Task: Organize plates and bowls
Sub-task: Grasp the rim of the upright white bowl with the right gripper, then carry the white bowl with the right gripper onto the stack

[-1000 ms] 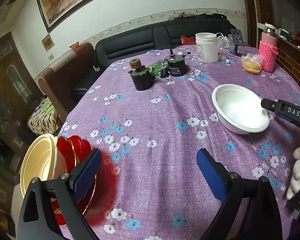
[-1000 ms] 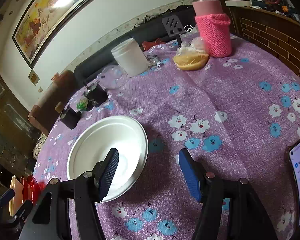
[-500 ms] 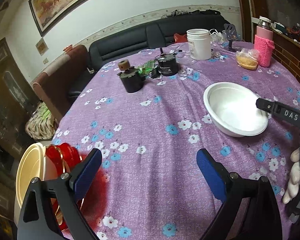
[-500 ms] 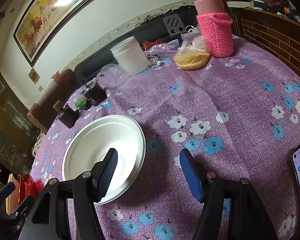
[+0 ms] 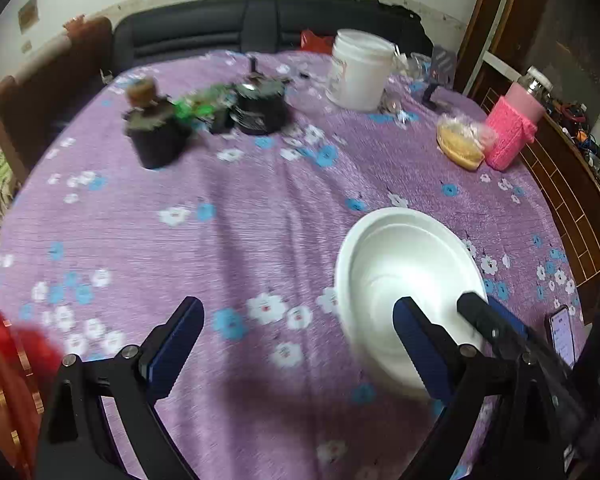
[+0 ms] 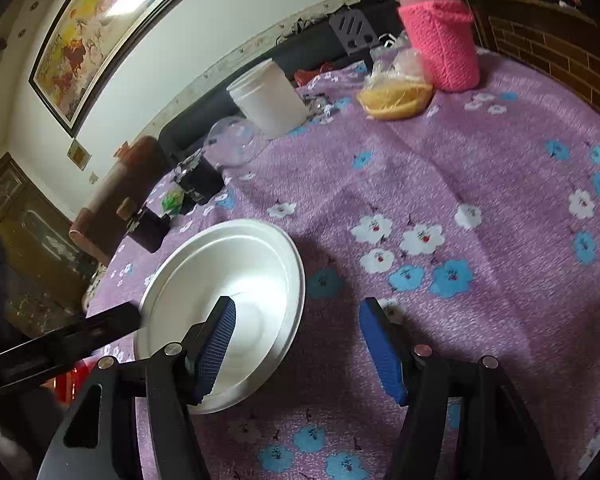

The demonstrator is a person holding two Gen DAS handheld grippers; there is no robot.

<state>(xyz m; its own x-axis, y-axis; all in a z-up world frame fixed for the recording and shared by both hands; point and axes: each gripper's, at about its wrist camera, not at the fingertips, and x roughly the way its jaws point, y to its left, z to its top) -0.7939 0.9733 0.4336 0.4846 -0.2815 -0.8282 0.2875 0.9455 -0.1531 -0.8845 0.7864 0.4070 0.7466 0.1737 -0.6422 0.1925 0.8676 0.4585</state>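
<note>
A white bowl (image 5: 408,264) sits upright on the purple flowered tablecloth (image 5: 220,240). My left gripper (image 5: 296,344) is open, and its right finger (image 5: 420,344) overlaps the bowl's near rim. In the right wrist view the same white bowl (image 6: 228,276) lies at lower left. My right gripper (image 6: 298,346) is open. Its left finger (image 6: 216,340) hangs over the bowl's inside and the other is over the cloth, so the bowl's rim lies between the jaws, untouched. Red plates (image 5: 4,368) stand on edge at the table's left rim.
At the far side stand a white plastic jar (image 5: 360,70), two dark pots (image 5: 156,136), a bagged bun (image 5: 460,144) and a bottle in a pink knitted sleeve (image 5: 512,136). A phone (image 5: 562,336) lies at the right edge. A dark sofa runs behind the table.
My left gripper has swung right, away from the red plates and the yellow bowl, and now reaches the white bowl's rim. The right gripper has stayed over the bowl.
</note>
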